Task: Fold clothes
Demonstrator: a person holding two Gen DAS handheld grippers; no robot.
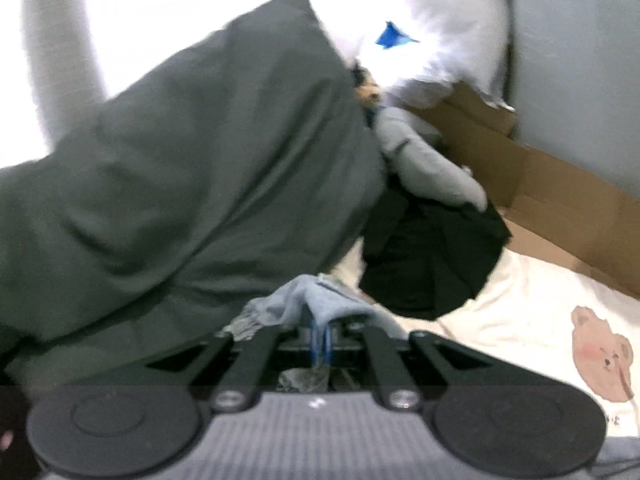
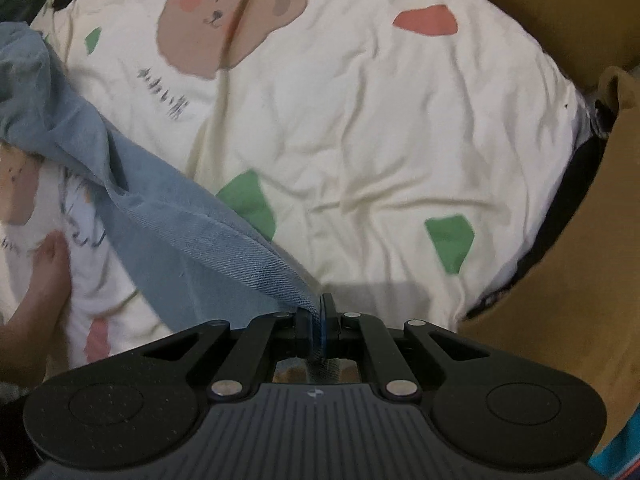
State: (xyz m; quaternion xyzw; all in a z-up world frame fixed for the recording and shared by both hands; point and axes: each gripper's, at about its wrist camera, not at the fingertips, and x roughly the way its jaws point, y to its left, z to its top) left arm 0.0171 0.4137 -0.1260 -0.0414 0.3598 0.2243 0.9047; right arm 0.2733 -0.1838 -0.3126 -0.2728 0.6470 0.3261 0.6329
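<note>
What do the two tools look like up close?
Both match. The left tool and right tool each have black linkage arms fixed with silver screws, blue pads on the fingers, two round black discs at the base, and a ribbed grey centre panel with a small white mark. No cables or sleeves show.

bedsheet (image 2: pixel 380 128) cream (bear print) | cardboard box (image 1: pixel 552 184) brown, beside wall (image 1: pixel 580 60) | pillow (image 1: pixel 448 40) white

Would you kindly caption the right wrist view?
Right gripper shut on light blue denim garment above cream bear-print bedsheet.
</note>
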